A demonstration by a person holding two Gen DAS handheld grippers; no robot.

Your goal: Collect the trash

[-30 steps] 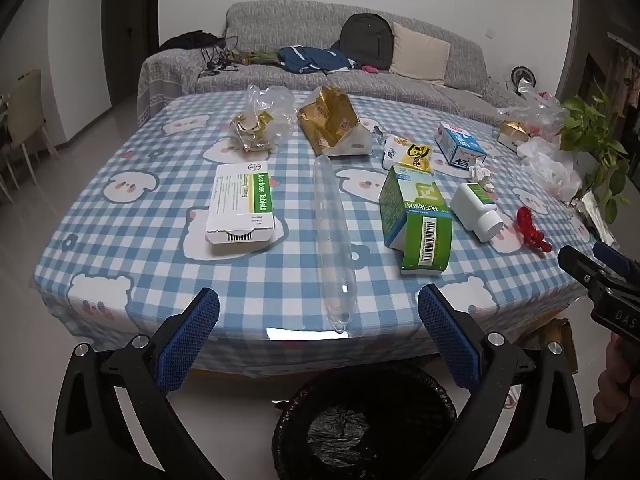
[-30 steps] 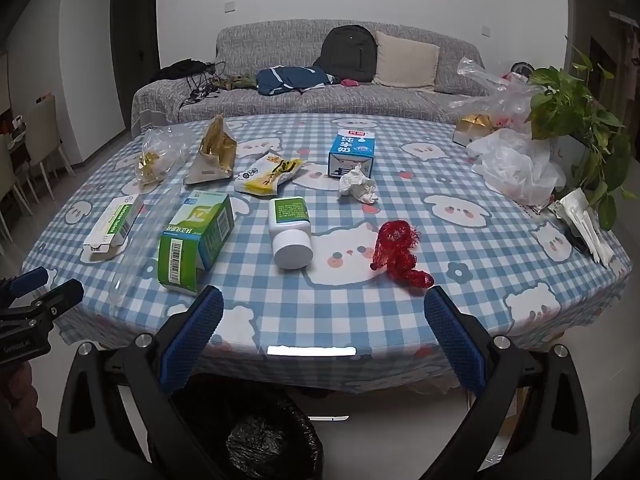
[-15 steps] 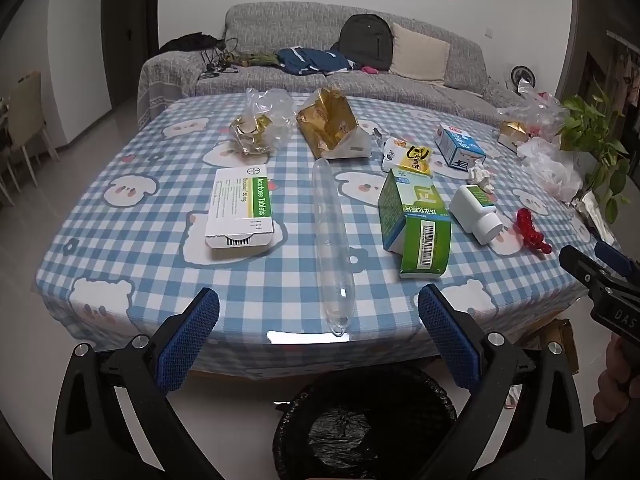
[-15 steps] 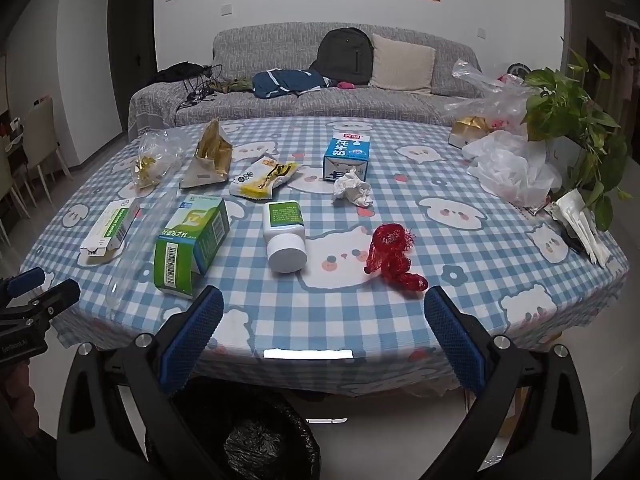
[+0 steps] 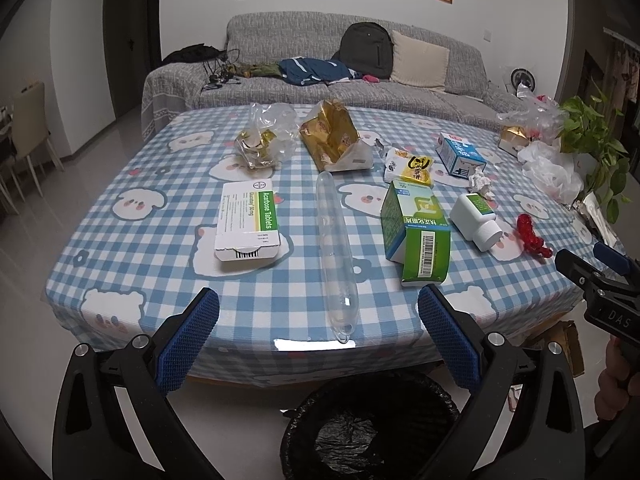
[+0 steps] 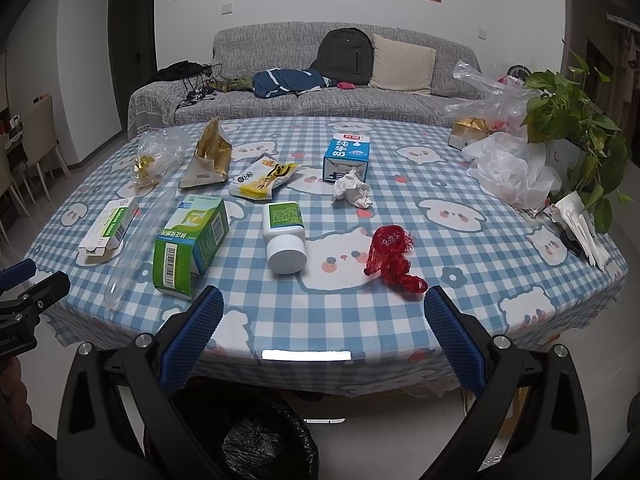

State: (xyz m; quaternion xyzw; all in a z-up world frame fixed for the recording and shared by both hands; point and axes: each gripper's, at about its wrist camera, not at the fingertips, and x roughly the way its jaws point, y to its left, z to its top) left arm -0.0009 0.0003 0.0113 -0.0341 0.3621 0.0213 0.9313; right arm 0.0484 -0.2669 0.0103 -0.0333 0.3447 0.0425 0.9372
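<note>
Both grippers, left (image 5: 318, 316) and right (image 6: 323, 316), are wide apart and hold nothing. The trash lies on the table (image 5: 168, 280); the bin (image 5: 368, 428) waits below the near edge. The clear tube (image 5: 334, 256) could roll off if bumped.

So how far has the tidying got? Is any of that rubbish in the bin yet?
Barely started, it seems. Nothing looks done: the black-lined bin below the table edge shows only its liner. Nothing is in hand: the left gripper and right gripper are both open and empty. Left on the table: the clear plastic tube, green carton, tablet box, white bottle, red net, crumpled tissue and more.
</note>
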